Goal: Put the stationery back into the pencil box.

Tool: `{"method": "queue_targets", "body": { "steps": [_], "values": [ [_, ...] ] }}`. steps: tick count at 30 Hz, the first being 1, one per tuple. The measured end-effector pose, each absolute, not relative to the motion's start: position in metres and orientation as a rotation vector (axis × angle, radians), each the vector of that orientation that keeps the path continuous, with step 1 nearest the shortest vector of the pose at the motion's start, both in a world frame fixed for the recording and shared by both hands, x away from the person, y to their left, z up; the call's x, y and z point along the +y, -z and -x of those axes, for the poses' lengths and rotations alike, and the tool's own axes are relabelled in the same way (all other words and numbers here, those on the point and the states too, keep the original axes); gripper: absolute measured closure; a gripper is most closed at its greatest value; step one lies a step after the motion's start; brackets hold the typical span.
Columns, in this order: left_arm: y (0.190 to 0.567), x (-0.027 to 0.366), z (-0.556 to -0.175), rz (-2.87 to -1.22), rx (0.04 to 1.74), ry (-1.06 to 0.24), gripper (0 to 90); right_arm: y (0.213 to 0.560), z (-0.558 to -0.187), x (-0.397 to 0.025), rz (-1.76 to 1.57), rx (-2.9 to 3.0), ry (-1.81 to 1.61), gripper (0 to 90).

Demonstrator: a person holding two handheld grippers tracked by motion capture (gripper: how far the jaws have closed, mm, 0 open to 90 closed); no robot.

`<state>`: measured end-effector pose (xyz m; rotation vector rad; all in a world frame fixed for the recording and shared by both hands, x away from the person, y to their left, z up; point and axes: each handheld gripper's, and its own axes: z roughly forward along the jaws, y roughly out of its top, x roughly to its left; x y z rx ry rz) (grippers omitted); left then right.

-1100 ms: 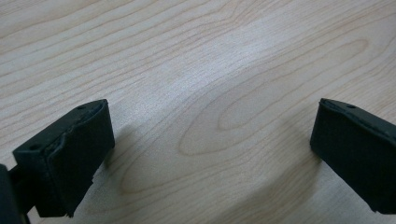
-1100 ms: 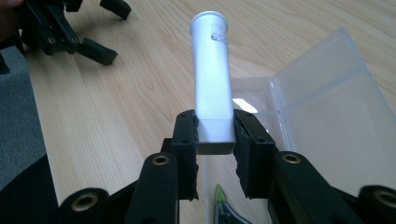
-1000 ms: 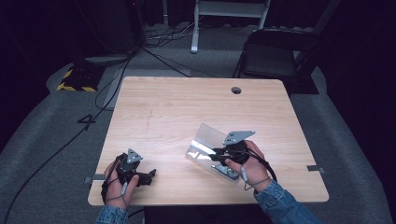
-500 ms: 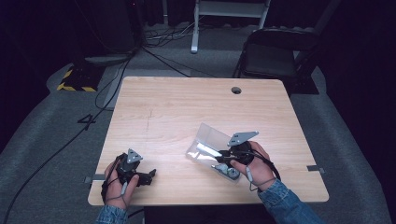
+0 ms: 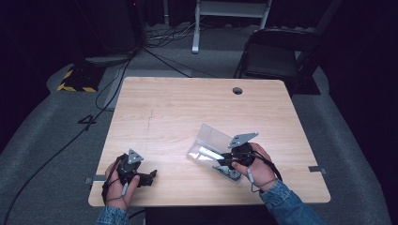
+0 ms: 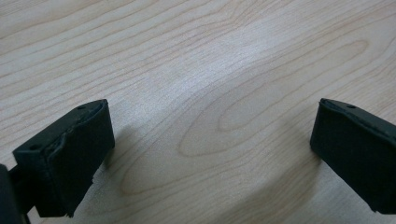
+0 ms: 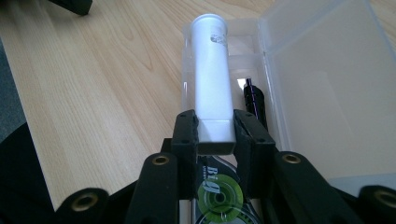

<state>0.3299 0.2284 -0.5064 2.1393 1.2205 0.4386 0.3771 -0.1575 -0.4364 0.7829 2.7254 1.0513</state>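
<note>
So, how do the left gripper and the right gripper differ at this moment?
The left gripper has its fingers wide apart with nothing between them, while the right gripper has its fingers closed on a white tube. The left gripper sits over bare table near the front left corner; the right gripper is at a clear plastic box with its lid open. Both are black, hand-held, and low over the same wooden table.

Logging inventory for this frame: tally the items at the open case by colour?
White: 1, tube clamped in the right tool
Clear: 1, case, lid open
Black: 1, slim pen-like item
Green: 1, round label
Total: 4
</note>
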Motion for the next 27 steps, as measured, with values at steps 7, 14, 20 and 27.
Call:
{"method": "queue_targets", "body": {
  "steps": [7,14,20,27],
  "values": [
    [0.506,0.228,-0.33,-2.137,1.222,-0.437,0.1,0.44,-0.378,-0.155,-0.794,2.755,-1.011,72.0],
    [0.506,0.228,-0.33,-2.137,1.221,-0.438,0.1,0.445,-0.38,-0.156,-0.805,2.756,-0.99,72.0],
    [0.506,0.228,-0.33,-2.137,1.221,-0.437,0.1,0.451,-0.382,-0.153,-0.828,2.766,-0.978,72.0],
    [0.507,0.228,-0.33,-2.137,1.22,-0.438,0.1,0.458,-0.385,-0.152,-0.84,2.772,-0.966,71.9]
  ]
}}
